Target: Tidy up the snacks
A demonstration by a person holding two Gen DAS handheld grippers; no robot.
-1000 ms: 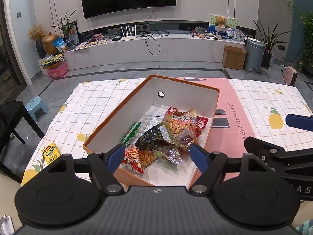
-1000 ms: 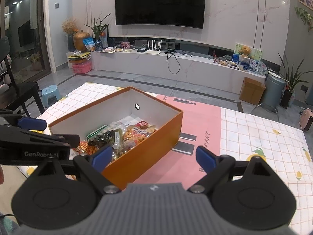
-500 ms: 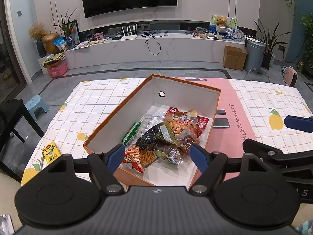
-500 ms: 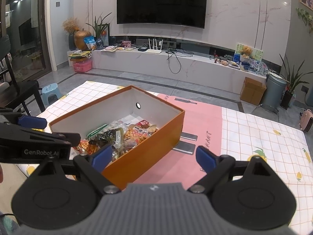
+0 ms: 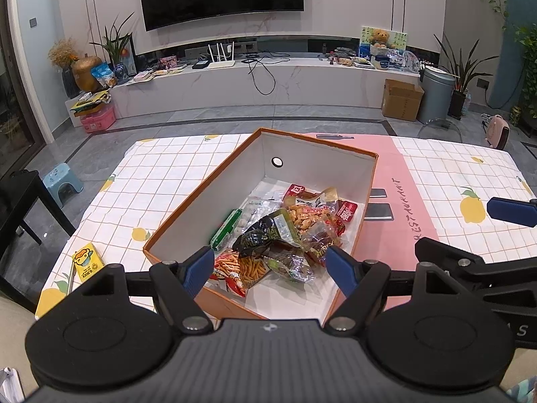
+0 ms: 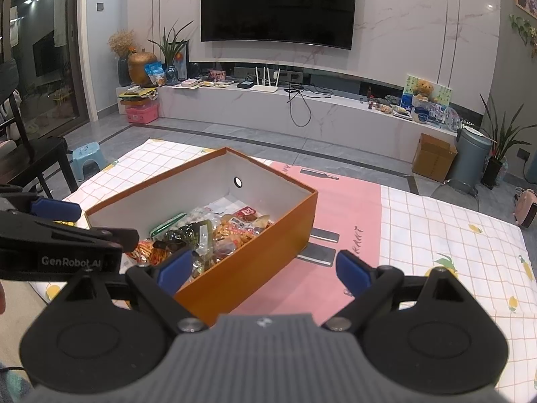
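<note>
Both grippers, left (image 5: 270,267) and right (image 6: 263,270), hang spread and empty at the near end of the orange box (image 5: 188,216), barely shifted over the last second, the snack packets (image 5: 285,231) already heaped inside, suggesting the sorting is nearly done.

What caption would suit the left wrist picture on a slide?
Open left tool poised over an orange cardboard box of mixed snack packets on a lemon-print checked tablecloth.
</note>
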